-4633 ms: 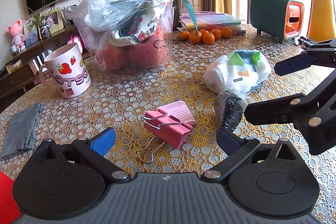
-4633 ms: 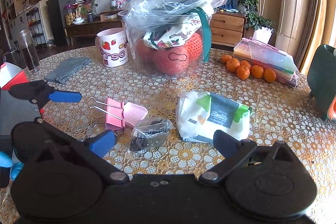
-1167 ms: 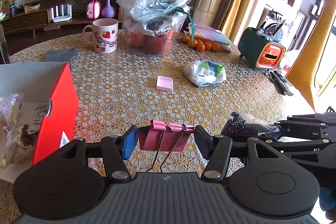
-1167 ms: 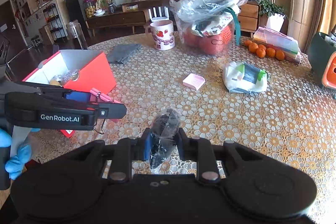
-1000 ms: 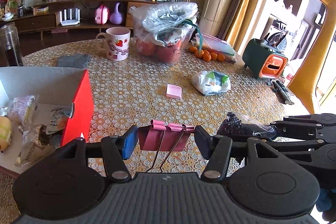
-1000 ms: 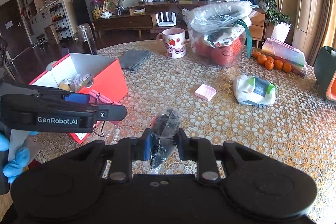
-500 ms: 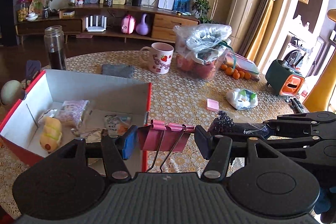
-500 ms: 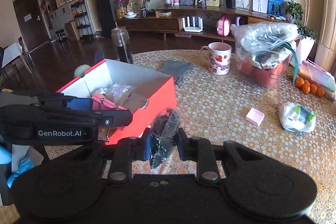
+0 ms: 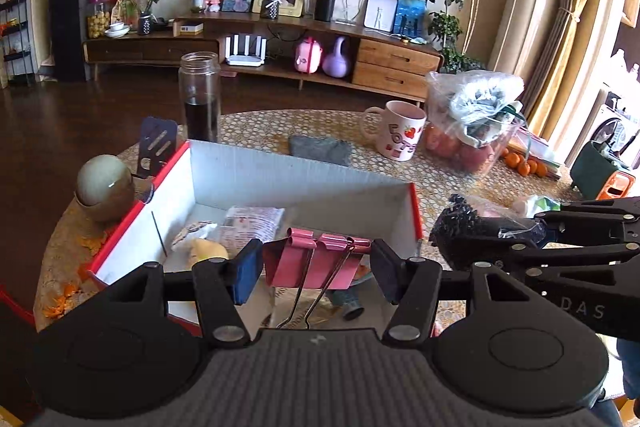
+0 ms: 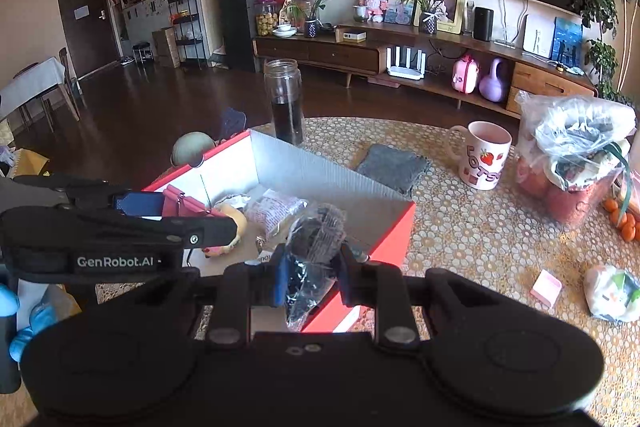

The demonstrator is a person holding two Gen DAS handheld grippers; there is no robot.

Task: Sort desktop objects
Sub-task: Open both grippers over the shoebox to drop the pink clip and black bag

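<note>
Binder clip [image 9: 316,259], pink, sits clamped across its folded steel body in the left tongs [image 9: 316,269], wire handles hanging free; it is stiff, light and tolerates a firm grip. Right tongs [image 10: 311,277] pinch a small clear bag of dark pieces [image 10: 314,247]: soft, slippery film, best held mid-body. Both hover over the red-sided box [image 9: 414,219] on the desk [image 10: 460,227].

- "GenRobot.AI" is showing in white on the left gripper [image 10: 140,205] side.
- "DAS" is showing faintly on the right gripper [image 9: 576,239] body.
- "LOTS" is reading in pink on the strawberry mug [image 10: 484,155].
</note>
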